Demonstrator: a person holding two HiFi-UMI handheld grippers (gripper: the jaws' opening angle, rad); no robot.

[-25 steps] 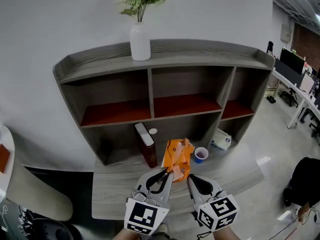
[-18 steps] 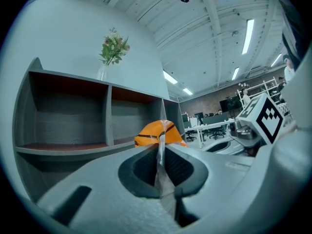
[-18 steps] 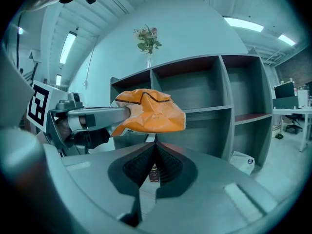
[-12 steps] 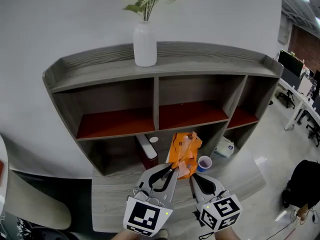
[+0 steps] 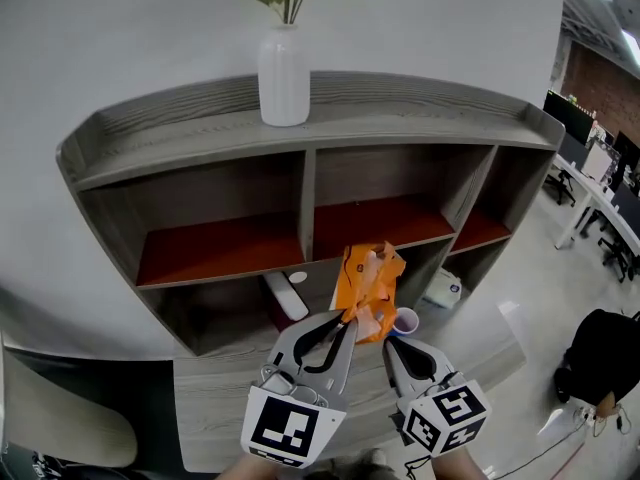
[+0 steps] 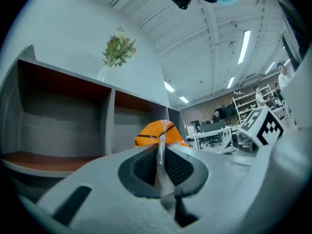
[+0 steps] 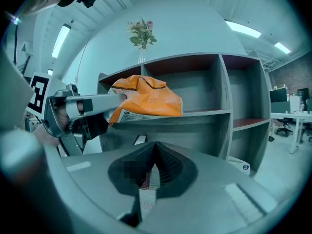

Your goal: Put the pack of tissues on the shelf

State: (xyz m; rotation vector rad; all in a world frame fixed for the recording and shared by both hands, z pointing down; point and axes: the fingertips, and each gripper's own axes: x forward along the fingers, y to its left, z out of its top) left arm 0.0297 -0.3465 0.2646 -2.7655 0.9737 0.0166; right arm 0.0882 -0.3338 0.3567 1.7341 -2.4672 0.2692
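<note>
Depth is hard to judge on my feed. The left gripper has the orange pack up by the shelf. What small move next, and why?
Probably ease the left gripper forward and slightly up, toward the middle bay's red board. Its jaws are shut on the pack's flap. The right gripper view shows the pack about level with that board but short of it.

My left gripper [image 5: 345,320] points level and away from me. Its jaws are pressed together on a thin flap of the pack of tissues [image 5: 368,283], and the rest of the pack sticks out beyond the tips. My right gripper [image 5: 392,343] sits just beside it, tipped slightly downward, with its jaws closed and nothing between them. The two run nearly parallel, their tips near each other but apart. Both marker cubes face up toward my head camera.
</note>
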